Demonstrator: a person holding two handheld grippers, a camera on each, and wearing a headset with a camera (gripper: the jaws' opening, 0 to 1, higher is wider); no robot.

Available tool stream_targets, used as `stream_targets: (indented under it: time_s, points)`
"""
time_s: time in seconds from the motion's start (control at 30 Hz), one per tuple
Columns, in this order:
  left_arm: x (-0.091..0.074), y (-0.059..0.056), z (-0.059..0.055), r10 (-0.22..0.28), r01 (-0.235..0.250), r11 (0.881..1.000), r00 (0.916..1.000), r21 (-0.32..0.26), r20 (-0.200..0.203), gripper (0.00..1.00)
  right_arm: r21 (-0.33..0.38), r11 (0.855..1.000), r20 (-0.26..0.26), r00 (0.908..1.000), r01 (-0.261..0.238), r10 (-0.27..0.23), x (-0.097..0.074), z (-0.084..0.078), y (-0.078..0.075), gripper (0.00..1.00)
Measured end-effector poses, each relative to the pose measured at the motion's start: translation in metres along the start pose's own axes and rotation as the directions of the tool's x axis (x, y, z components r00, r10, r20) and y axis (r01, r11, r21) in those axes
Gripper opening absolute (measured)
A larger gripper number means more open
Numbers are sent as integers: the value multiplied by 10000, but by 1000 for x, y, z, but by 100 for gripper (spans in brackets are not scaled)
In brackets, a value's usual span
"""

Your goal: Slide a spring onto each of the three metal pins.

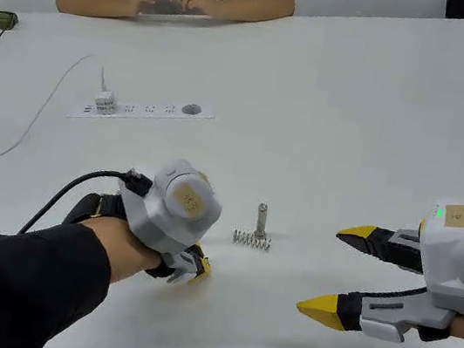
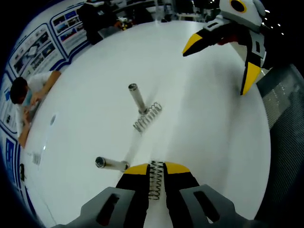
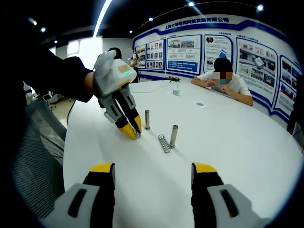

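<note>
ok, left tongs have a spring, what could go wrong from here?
1. The spring is gripped only by its sides in the left tongs; it may pop out or tilt when lowered.
2. The nearby pin stands free on the table, so a nudge could topple it.
3. The loose spring by the second pin might roll.

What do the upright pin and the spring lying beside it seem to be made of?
The pin looks like bare metal: grey, smooth, with a dull sheen along its side. The spring looks like thin steel wire: its silvery coils catch the light. The exact alloy of either cannot be told.
</note>
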State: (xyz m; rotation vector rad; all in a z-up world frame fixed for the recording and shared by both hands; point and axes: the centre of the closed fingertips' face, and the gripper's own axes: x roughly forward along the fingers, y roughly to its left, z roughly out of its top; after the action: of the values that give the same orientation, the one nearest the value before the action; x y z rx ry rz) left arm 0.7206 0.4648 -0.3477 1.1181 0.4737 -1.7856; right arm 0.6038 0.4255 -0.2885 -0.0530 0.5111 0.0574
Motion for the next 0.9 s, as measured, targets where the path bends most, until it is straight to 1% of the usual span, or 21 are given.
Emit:
stream_targets:
  time_s: [0.2,0.47,0.63,0.73,0.9]
  points:
    - [3,0,1,-41,41,10000,10000,-30,-15,12,25,10000,17,10000,36,-36,0,0,-1,66]
    - [3,-1,2,-59,59,10000,10000,-34,-44,11,45,10000,15,10000,47,-47,0,-1,-2,66]
    - [-3,0,5,27,-25,9999,9999,-104,112,11,27,10000,18,10000,36,-36,0,0,-2,66]
    - [-9,1,9,120,-115,9998,9995,-161,304,11,-3,10000,6,10000,14,-14,1,0,-1,66]
    - [-18,1,11,232,-221,9995,9985,-221,502,11,-81,10000,-28,10000,-36,36,1,1,1,66]
